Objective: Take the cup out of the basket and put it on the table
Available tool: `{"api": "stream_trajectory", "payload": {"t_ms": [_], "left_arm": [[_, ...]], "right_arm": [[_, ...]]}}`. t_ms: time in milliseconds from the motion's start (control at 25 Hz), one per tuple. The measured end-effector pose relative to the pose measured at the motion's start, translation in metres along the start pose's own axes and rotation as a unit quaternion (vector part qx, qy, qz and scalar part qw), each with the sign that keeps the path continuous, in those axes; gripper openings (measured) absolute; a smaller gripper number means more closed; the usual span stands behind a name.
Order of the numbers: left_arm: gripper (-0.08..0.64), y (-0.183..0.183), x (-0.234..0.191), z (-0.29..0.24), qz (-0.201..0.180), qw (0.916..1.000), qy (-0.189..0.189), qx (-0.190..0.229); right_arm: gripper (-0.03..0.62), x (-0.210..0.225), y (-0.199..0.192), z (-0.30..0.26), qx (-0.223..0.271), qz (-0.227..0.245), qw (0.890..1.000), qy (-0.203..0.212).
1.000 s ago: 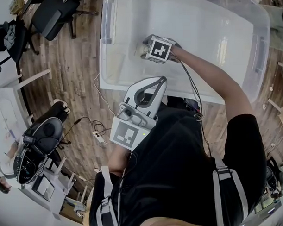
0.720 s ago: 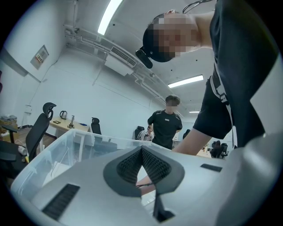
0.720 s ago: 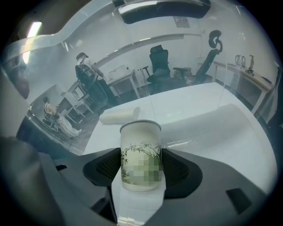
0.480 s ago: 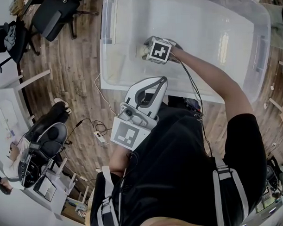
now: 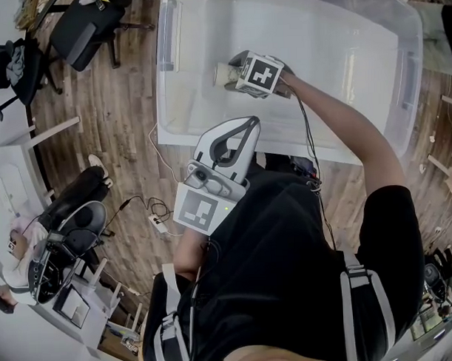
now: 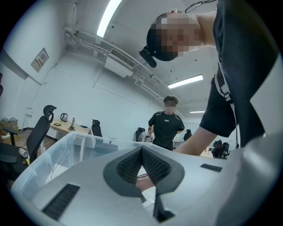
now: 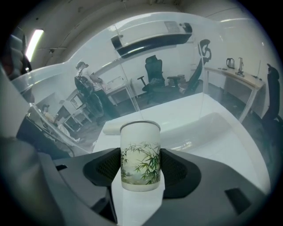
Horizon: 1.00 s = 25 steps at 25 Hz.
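R gripper [image 7: 140, 167] is inside the basket [image 5: 171, 104], a clear plastic tub. Its jaws are closed onto the cup [image 7: 140, 155] from both sides, w/ the dark pads pressing the lower half of the cup's wall. The cup is white w/ a green bamboo print. It stands straight btwn the pads, rim pointing away from the gripper body and open end clear of the jaws.

In the head view the cup [image 5: 224, 74] sticks out past the R gripper [image 5: 234, 71] toward the basket's left wall, approx mid-depth in the tub. Can't tell if it touches the tub's bottom or is off it.

L gripper [image 5: 248, 125] sits outside the basket, just beside its near rim and close to the person's torso. In its own view the L gripper [image 6: 141, 152] has jaws pressed together w/ nothing btwn them.
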<state>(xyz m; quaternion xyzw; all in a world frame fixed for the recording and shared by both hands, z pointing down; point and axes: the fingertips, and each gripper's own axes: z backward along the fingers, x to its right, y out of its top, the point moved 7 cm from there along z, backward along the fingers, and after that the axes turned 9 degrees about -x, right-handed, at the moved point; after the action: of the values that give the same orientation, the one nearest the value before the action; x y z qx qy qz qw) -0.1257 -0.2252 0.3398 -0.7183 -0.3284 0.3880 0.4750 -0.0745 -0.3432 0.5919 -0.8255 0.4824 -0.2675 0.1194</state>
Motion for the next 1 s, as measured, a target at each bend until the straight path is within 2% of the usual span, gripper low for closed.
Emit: {"api": "stream_trajectory", "payload": {"t_ms": [480, 600, 1000], "left_arm": [[0.017, 0.006, 0.014, 0.002, -0.015, 0.9997, 0.011, 0.018], [0.017, 0.014, 0.02, 0.004, -0.019, 0.9991, 0.013, 0.036], [0.017, 0.015, 0.045, -0.002, -0.041, 0.9987, 0.0, 0.03]], "right_arm": [[0.279, -0.01, -0.017, 0.098, 0.063, -0.019, 0.995, -0.075], [0.279, -0.017, -0.018, 0.126, 0.085, -0.025, 0.992, -0.09], [0.279, -0.047, -0.033, 0.198, 0.149, -0.031, 0.978, -0.14]]}}
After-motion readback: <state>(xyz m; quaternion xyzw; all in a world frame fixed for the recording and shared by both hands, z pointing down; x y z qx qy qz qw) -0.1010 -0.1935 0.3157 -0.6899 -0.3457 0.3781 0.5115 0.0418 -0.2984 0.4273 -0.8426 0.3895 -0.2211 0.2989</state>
